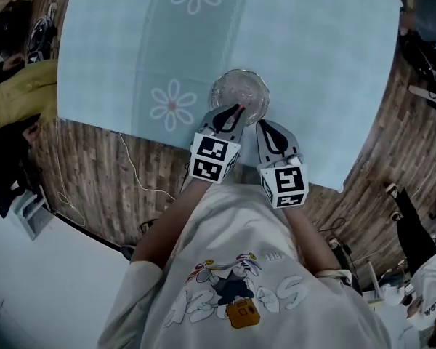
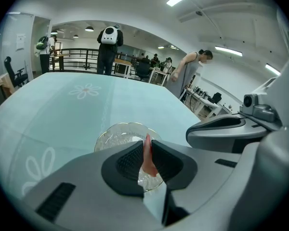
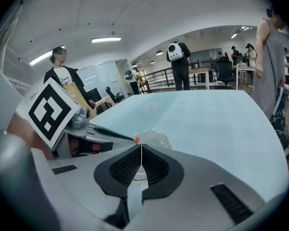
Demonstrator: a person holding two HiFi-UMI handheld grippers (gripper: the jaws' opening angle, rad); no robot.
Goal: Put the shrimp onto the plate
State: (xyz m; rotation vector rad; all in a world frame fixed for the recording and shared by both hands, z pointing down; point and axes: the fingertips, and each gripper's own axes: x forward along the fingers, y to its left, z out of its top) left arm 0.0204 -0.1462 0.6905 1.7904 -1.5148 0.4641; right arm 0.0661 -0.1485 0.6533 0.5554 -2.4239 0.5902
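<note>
A table covered by a pale blue cloth printed with white daisies is seen from above. A clear glass plate is set on the cloth close to the table's near edge, about midway along it, just beside one daisy.

The left gripper is held over the near rim of the plate. Its jaws are closed on the shrimp, which is clamped upright between the ribbed black pads; its pink body is pinched at the middle, and its thin tip is raised above the jaws. The shrimp is kept above the plate, and contact with the glass cannot be made out.

The right gripper is held just beside the left one, on the side of the table's right edge. In the right gripper view its jaws are pressed together with nothing between them, and the plate is seen beyond their tips.
</note>
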